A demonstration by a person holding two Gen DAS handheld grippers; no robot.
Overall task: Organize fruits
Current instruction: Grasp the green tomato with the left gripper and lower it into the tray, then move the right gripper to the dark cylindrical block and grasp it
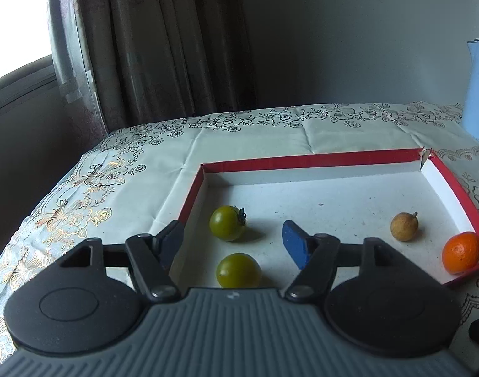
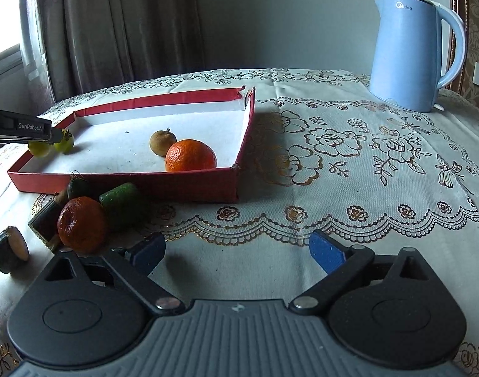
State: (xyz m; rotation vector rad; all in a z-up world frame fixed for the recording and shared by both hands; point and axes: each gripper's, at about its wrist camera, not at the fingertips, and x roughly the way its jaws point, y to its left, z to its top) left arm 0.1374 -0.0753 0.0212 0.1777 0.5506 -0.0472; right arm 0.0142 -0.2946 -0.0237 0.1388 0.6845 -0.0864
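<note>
A shallow red box with a white floor point(image 1: 311, 159) point(image 2: 164, 185) lies on the table. In it are two green tomatoes point(image 1: 227, 223) point(image 1: 238, 270), a brown longan point(image 1: 404, 227) point(image 2: 162, 143) and an orange point(image 1: 461, 253) point(image 2: 191, 156). My left gripper point(image 1: 236, 245) is open and empty over the box's left part, the near tomato between its fingers. My right gripper point(image 2: 238, 253) is open and empty over the cloth in front of the box. Outside the box lie a second orange point(image 2: 82, 224), a green fruit point(image 2: 119, 201) and cut pieces point(image 2: 10, 248).
A blue electric kettle point(image 2: 409, 53) stands at the back right of the table. The floral tablecloth point(image 2: 349, 163) covers the table. Curtains point(image 1: 164, 47) and a window are behind to the left. The table's left edge point(image 1: 35, 213) is near the box.
</note>
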